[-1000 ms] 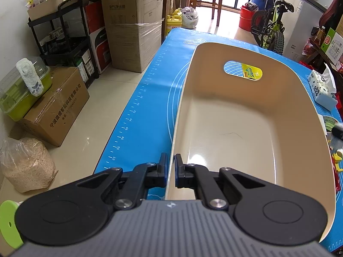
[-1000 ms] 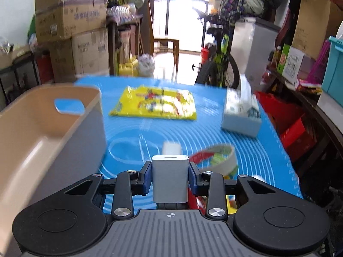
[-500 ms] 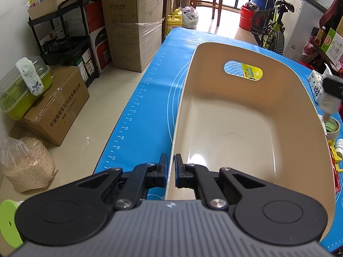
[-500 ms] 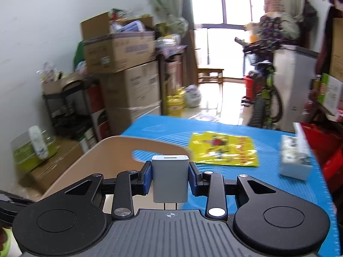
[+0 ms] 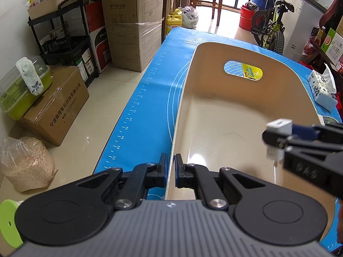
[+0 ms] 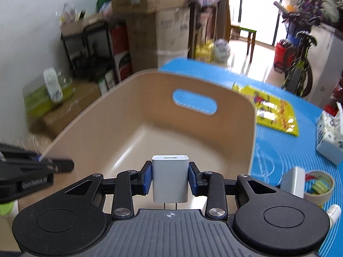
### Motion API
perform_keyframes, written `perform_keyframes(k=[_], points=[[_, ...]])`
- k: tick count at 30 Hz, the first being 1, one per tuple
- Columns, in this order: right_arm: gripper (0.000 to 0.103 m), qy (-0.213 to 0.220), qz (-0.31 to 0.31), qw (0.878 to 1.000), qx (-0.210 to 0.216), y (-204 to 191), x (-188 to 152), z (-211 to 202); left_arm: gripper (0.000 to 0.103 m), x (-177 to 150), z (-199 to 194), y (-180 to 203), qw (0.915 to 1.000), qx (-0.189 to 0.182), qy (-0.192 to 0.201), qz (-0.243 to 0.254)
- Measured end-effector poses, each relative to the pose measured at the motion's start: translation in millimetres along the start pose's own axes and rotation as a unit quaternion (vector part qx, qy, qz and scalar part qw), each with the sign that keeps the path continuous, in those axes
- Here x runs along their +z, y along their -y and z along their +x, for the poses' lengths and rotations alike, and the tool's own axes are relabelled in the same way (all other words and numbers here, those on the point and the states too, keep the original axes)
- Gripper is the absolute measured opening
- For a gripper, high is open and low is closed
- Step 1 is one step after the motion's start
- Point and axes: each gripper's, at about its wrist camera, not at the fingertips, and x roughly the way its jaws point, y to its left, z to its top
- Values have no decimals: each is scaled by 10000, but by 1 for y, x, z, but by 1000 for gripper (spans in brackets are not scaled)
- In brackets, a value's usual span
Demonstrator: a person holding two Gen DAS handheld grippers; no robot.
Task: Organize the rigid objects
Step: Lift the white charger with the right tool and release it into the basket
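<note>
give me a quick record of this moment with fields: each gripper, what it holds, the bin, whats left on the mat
left gripper: shut on the near rim of the beige plastic bin
right gripper: shut on a small white plug-in charger block, prongs toward the camera, above the bin's open top
bin contents: nothing seen inside
bin handle slot: oval cutout in the far wall
surface: blue measuring mat
on the mat beside the bin: yellow printed packet, tissue pack, tape roll, second white block

2 close wrist views angled down, sharing beige bin (image 5: 246,111)
</note>
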Motion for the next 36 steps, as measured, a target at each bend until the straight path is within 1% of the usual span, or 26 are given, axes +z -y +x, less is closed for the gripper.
perform_keyframes(k=[2, 5, 8, 10, 13, 15, 19, 25, 29, 31, 36], points=[[43, -169, -74, 9998, 19, -1, -2, 6, 8, 0, 0, 0, 10000, -3, 1, -2], [42, -206, -233, 9995, 8, -6, -4, 10, 8, 0, 0, 0, 10000, -2, 1, 4], [49, -187, -170, 9997, 51, -5, -5, 9, 8, 0, 0, 0, 10000, -1, 1, -1], [50, -175, -103, 9997, 107, -1, -4, 7, 8, 0, 0, 0, 10000, 3, 2, 4], [54, 8, -62, 9998, 166, 3, -2, -3, 8, 0, 1, 0, 10000, 9, 2, 6], [66, 162, -31, 9998, 125, 8, 0, -11, 8, -1, 1, 0, 10000, 9, 2, 5], [67, 441, 164, 9987, 173, 27, 4, -34, 8, 0, 1, 0, 10000, 10, 3, 13], [68, 898, 306, 9954, -109, 61, 9, -66, 8, 0, 1, 0, 10000, 12, 2, 11], [68, 1265, 488, 9897, -458, 83, 8, -75, 8, -1, 1, 0, 10000, 20, -1, 13], [68, 1270, 659, 9880, -580, 98, 7, -73, 8, -1, 1, -1, 10000, 24, -1, 18], [68, 1138, 739, 9861, -955, 127, -5, -58, 8, 0, 1, -1, 10000, 16, -16, 8]])
